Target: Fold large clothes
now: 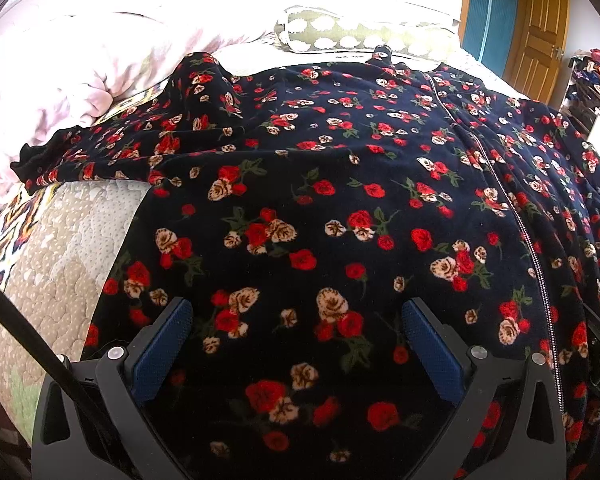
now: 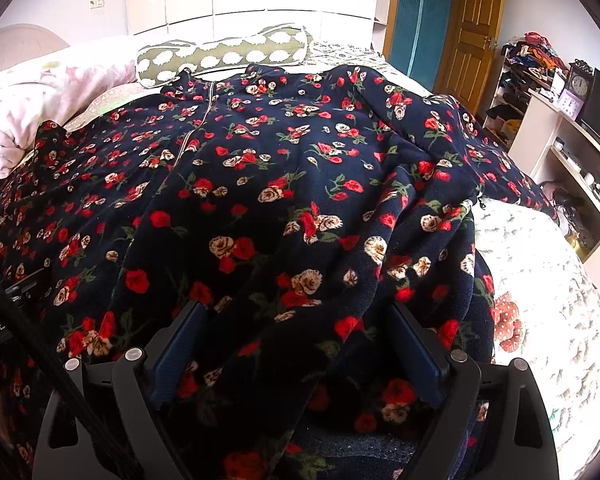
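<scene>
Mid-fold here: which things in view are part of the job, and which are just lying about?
Job: floral robe, left gripper, right gripper, both open over its hem.
Lying about: bolster pillow, pink duvet, clock, cluttered shelves.

- We see the left tool (image 1: 296,320) with its two blue-padded fingers (image 1: 168,344) spread wide apart, nothing gripped between them.
- Beneath and ahead of the tool, the dark floral garment (image 1: 320,184) lies spread over the bed (image 1: 68,248).
- Its zipper (image 1: 516,216) runs away from us, right of the tool.
- A sleeve (image 1: 100,148) stretches out ahead to the left.
- Far ahead lies a spotted pillow (image 1: 340,36); a pink quilt (image 1: 72,80) is bunched far left.
</scene>
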Motion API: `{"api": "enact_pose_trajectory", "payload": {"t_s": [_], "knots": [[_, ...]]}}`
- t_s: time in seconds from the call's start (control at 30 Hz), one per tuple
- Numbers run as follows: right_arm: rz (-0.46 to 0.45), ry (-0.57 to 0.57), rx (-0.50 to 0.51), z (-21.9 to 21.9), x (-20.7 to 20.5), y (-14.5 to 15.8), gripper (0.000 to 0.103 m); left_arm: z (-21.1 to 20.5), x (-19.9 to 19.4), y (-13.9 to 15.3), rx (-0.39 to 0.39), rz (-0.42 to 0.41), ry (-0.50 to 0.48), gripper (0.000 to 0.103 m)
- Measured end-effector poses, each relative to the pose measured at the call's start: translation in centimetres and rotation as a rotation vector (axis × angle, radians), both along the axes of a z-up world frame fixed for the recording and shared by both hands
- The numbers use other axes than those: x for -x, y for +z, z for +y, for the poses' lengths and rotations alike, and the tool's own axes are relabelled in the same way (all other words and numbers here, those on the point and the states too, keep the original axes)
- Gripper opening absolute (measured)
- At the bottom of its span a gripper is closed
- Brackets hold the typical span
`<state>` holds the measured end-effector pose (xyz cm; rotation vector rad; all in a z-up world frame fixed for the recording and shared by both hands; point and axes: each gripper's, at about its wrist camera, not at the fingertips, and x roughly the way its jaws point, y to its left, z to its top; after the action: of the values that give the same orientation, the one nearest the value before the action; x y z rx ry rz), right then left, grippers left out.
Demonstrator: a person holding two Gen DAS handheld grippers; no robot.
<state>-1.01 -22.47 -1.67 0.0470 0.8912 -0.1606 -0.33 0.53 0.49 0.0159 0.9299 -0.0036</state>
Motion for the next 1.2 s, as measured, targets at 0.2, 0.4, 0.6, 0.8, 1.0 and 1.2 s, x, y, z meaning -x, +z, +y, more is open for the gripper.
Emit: {"api": "enact_pose_trajectory", "payload": {"t_s": [0.2, 0.4, 0.6, 0.8, 1.0, 1.2], "knots": [[-0.004, -0.001, -0.001, -0.07, -0.13, -0.06, 0.094, -0.01, 0.05, -0.04, 0.001, -0.002, 0.000, 0.103], [-0.005, -0.002, 0.000, -0.13, -0.10, -0.11, 0.094, -0.06, 0.06, -0.08, 0.002, -0.002, 0.000, 0.103], [-0.005, -0.003, 0.002, -0.21, -0.19, -0.15, 0.095, -0.05, 0.02, -0.15, 0.001, -0.003, 0.000, 0.103], [-0.004, -0.003, 0.001, -0.18, -0.17, -0.10, 0.095, -0.05, 0.06, -0.17, 0.001, -0.003, 0.001, 0.103], [-0.010, -0.001, -0.006, -0.21, -0.07, -0.03, 0.095, -0.01, 0.03, -0.20, 0.005, -0.006, 0.001, 0.103], [-0.007, 0.002, -0.009, -0.23, -0.04, -0.02, 0.095, -0.01, 0.08, -0.23, 0.005, -0.006, 0.000, 0.103]]}}
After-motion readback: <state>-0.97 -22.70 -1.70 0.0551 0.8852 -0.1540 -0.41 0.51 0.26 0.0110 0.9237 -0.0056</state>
